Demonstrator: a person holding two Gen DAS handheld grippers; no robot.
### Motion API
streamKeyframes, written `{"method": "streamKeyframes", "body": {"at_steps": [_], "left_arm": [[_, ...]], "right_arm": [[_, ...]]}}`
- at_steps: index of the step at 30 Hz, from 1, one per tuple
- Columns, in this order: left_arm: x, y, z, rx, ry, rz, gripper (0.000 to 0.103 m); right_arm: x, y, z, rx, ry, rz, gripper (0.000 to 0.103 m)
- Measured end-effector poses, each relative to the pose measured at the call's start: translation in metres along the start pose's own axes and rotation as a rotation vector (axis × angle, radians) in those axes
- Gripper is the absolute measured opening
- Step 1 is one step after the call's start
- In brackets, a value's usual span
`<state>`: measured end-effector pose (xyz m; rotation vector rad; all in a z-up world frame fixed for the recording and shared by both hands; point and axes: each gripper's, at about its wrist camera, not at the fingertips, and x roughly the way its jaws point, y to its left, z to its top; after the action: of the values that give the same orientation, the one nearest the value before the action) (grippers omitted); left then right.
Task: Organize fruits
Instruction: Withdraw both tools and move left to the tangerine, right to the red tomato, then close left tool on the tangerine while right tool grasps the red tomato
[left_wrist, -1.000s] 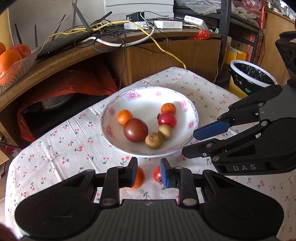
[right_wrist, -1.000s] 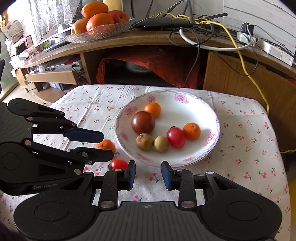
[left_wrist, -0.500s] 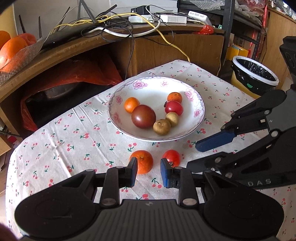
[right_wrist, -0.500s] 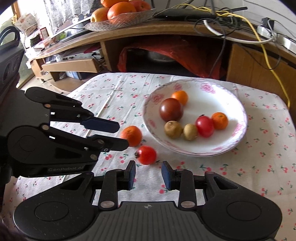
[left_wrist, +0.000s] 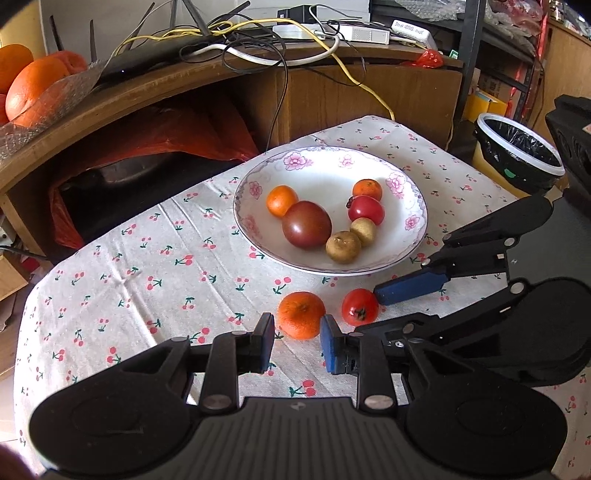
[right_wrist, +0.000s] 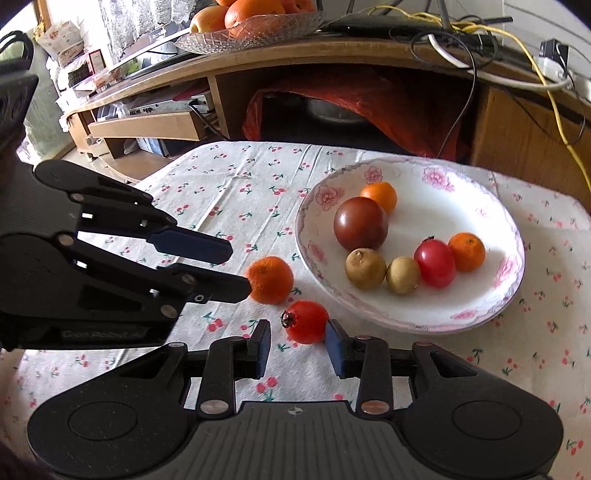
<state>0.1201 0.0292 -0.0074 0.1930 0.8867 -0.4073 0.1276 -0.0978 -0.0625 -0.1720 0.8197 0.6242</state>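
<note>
A table (left_wrist: 110, 280) under a cherry-print cloth filled most of both views, with a wooden shelf unit (left_wrist: 184, 85) beyond its far edge. On that shelf sat a glass dish (right_wrist: 255, 33) of large oranges and a tangle of cables (left_wrist: 258, 48). A lined bin (left_wrist: 517, 155) stood off the table's far right corner.

A white floral bowl (left_wrist: 369, 162) rested on the far right part of the cloth. It held six fruits: a dark tomato (left_wrist: 306, 229), a red tomato (left_wrist: 365, 209), two small oranges (left_wrist: 282, 200) and two brown fruits (left_wrist: 343, 246).

The left gripper (left_wrist: 297, 347) was low over the near part of the cloth, its jaws parted moderately and empty. Just beyond its tips lay a loose orange (left_wrist: 301, 314), about level with the gap and not clasped. In the right wrist view one left fingertip seemed to meet that orange (right_wrist: 269, 279), though contact was hard to judge.

The right gripper (right_wrist: 297, 349) stood likewise parted and holding nothing. A loose cherry tomato (right_wrist: 306, 321) lay on the cloth at the mouth of its jaws, close against the right finger (right_wrist: 334, 345), just right of the orange and near the bowl's near rim.
</note>
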Motion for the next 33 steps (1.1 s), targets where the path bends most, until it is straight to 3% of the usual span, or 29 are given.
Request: {"method": "streamKeyframes", "body": {"at_steps": [6, 9, 22, 33], "left_arm": [[0.001, 0.003, 0.000, -0.013, 0.005, -0.003, 0.036], [0.001, 0.004, 0.000, -0.019, 0.005, -0.002, 0.036], [0.016, -0.001, 0.004, -0.009, 0.023, -0.014, 0.036], [0.034, -0.003, 0.010, -0.002, 0.019, 0.062, 0.041]], "right_arm": [[0.003, -0.004, -0.001, 0.010, -0.006, -0.022, 0.030], [0.004, -0.009, -0.003, 0.037, 0.006, -0.021, 0.021], [-0.017, -0.009, -0.008, 0.066, 0.027, -0.010, 0.020], [-0.029, -0.023, -0.019, 0.097, 0.051, -0.055, 0.020]]}}
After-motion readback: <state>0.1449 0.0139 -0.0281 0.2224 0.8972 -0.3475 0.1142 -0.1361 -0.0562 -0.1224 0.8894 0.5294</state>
